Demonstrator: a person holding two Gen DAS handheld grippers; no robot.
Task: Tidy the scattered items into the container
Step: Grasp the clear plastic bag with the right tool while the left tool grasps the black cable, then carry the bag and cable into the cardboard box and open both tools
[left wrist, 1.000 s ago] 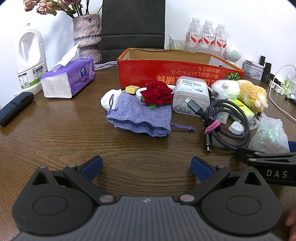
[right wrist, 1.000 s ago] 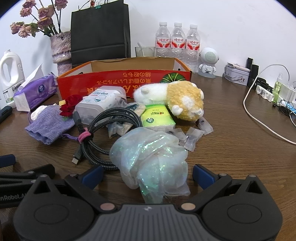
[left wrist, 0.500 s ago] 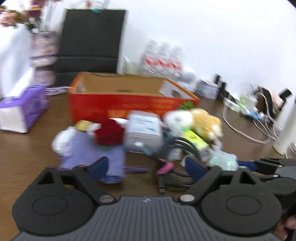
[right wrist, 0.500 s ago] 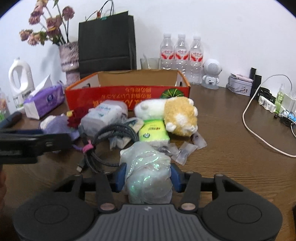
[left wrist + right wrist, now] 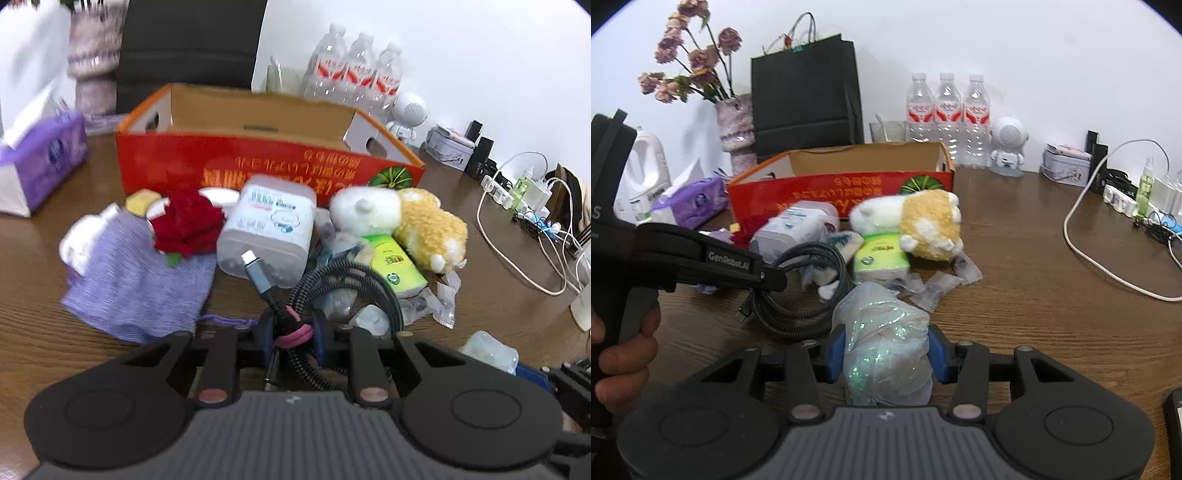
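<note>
Since a second ago: both grippers have closed in from open.
Left gripper [image 5: 293, 338]: clamped on the coiled cable [image 5: 343, 284], beside the wipes tub [image 5: 269, 229].
Right gripper [image 5: 886, 354]: squeezing the shiny bag [image 5: 882, 332], in front of the red box [image 5: 842, 184].

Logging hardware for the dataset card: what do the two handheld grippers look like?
Both match: matte black bodies, ribbed grey centre panel, two round discs, black linkages with metal pivots, blue-padded fingers. The left gripper, seen side-on, has a black pistol handle with white "GenRobot.AI" lettering. Bare hand, no sleeve or cables visible.
</note>
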